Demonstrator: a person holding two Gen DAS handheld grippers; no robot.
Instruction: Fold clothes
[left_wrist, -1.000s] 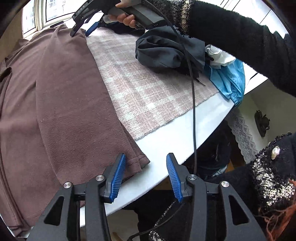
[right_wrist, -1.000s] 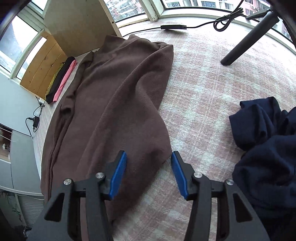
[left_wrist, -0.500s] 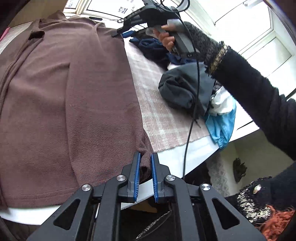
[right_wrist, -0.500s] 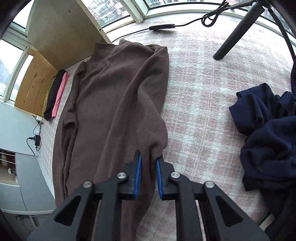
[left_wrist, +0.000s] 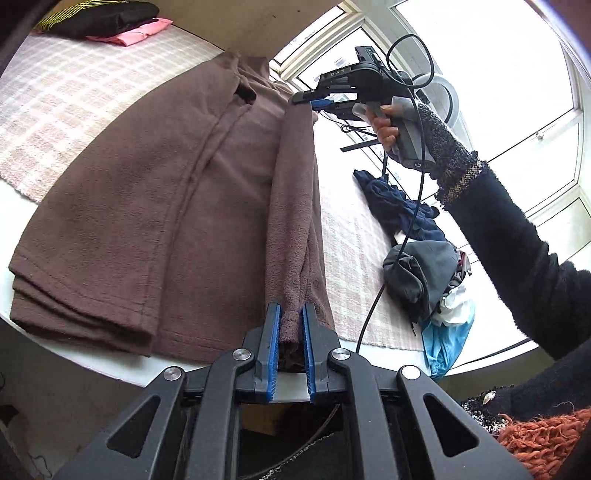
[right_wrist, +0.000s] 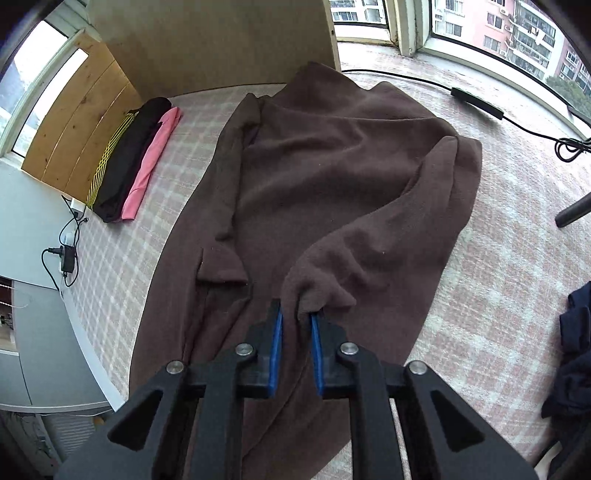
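Brown garment (right_wrist: 332, 192) lies spread on the checked cloth (right_wrist: 498, 295) w/ one long edge lifted. Left tongs (left_wrist: 290, 325) & right tongs (right_wrist: 296, 325) each pinching that edge. First fold underway, not laid. Black-pink stack (right_wrist: 129, 166) beside garment looks done; dark pile (left_wrist: 406, 221) on other side still to go.

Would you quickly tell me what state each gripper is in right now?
Left gripper: closed on the brown garment at its hem.
Right gripper: closed on the same brown garment's edge.
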